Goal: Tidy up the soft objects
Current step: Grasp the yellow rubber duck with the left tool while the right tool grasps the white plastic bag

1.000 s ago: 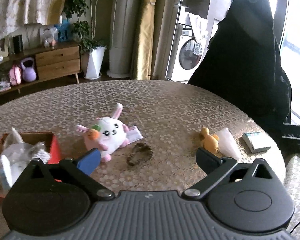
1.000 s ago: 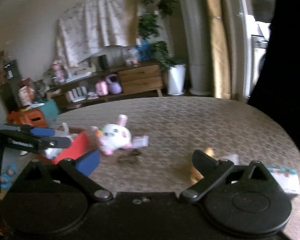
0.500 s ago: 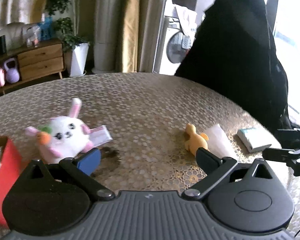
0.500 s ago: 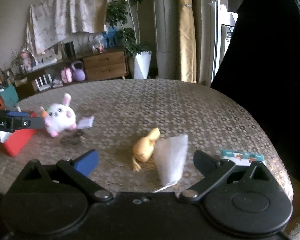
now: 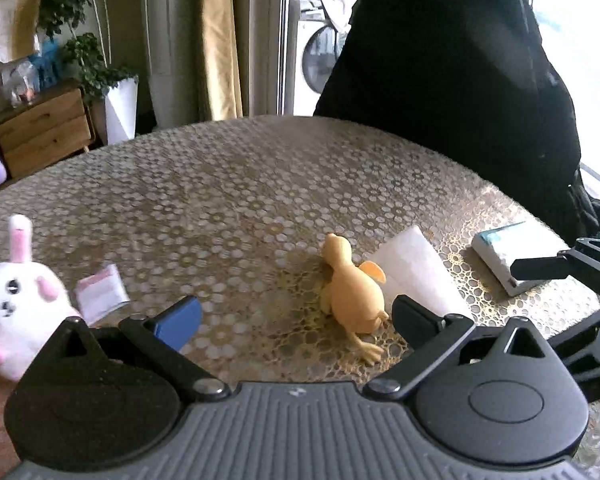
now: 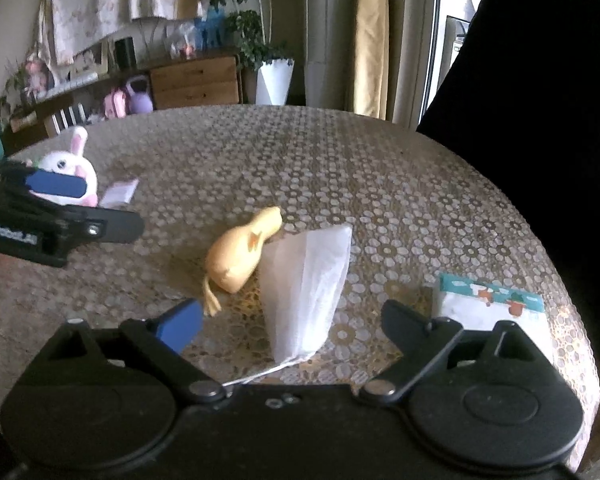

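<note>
A yellow rubber duck [image 5: 352,288] lies on the round patterned table [image 5: 240,184], against a white mesh pouch [image 5: 414,276]. My left gripper [image 5: 296,316] is open and empty, with the duck just ahead between its fingers. My right gripper [image 6: 292,320] is open and empty, with the pouch [image 6: 306,280] lying between its fingers and the duck [image 6: 240,254] to its left. A white and pink bunny plush [image 5: 16,300] lies at the far left; it also shows in the right wrist view [image 6: 70,168].
A tissue pack [image 6: 494,306] lies near the table's right edge, also in the left wrist view [image 5: 512,250]. A small tag [image 5: 100,292] lies beside the bunny. A dark covered chair [image 5: 460,92] stands behind the table on the right.
Both grippers have swung right and closer to the duck and pouch. The red box and dark hair tie have left the left wrist view. Both stay open.
</note>
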Motion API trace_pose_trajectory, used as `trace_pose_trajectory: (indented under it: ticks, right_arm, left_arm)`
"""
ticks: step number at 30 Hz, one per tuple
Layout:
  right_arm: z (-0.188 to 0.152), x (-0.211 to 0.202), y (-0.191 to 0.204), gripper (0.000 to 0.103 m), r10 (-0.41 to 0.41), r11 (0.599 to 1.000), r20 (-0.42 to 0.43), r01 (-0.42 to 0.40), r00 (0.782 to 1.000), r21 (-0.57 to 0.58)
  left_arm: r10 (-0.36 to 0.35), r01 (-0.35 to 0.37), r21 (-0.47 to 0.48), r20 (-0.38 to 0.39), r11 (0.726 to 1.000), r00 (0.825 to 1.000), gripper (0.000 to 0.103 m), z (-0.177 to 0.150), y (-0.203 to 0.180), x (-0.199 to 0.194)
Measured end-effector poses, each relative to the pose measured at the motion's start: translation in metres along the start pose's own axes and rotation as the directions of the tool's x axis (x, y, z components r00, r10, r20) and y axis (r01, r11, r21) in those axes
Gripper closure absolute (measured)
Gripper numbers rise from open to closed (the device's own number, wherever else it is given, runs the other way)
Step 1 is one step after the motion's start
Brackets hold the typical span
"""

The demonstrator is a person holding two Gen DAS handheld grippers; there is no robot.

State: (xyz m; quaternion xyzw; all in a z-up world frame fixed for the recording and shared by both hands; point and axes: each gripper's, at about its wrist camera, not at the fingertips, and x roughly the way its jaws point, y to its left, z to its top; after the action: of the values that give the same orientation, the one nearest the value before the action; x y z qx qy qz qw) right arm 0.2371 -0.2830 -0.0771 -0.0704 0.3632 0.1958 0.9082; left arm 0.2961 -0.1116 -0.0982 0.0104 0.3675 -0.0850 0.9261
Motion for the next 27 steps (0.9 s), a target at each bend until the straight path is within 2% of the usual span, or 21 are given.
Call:
trace_pose_trajectory:
  ticks: [5, 19, 22, 24, 26, 27]
  right_arm:
    - [0.002, 0.017, -0.004, 0.012, -0.001, 1.0, -0.015, 0.001, 1.0, 0.002]
    - [0.006, 0.052, 0.0, 0.026, -0.016, 0.999, -0.047, 0.014, 0.999, -0.045]
    - [0.006, 0.057, 0.003, 0.032, -0.025, 0.998, -0.045, 0.022, 0.999, -0.065]
    - [0.007, 0.059, 0.004, 0.036, -0.019, 0.998, -0.046, 0.016, 0.999, -0.067]
    - [0.008, 0.06, 0.004, 0.045, -0.025, 0.997, -0.049, 0.021, 0.998, -0.074]
    - [0.008, 0.062, 0.004, 0.046, -0.03, 0.997, -0.055, 0.025, 0.998, -0.077]
  left_arm:
    - [-0.026, 0.026, -0.004, -0.042, 1.0, 0.999, 0.001, 0.004, -0.01, 0.03]
    - [-0.013, 0.019, 0.05, -0.107, 0.999, 0.994, 0.002, 0.008, -0.029, 0.082]
    - [-0.025, 0.03, 0.041, -0.113, 0.999, 0.993, 0.01, 0.009, -0.028, 0.086]
    - [-0.021, 0.026, 0.04, -0.122, 0.999, 0.992, 0.025, 0.01, -0.028, 0.089]
    - [-0.026, 0.031, 0.037, -0.13, 0.999, 0.991, 0.032, 0.01, -0.028, 0.091]
    - [-0.031, 0.036, 0.036, -0.133, 0.999, 0.991, 0.033, 0.01, -0.028, 0.092]
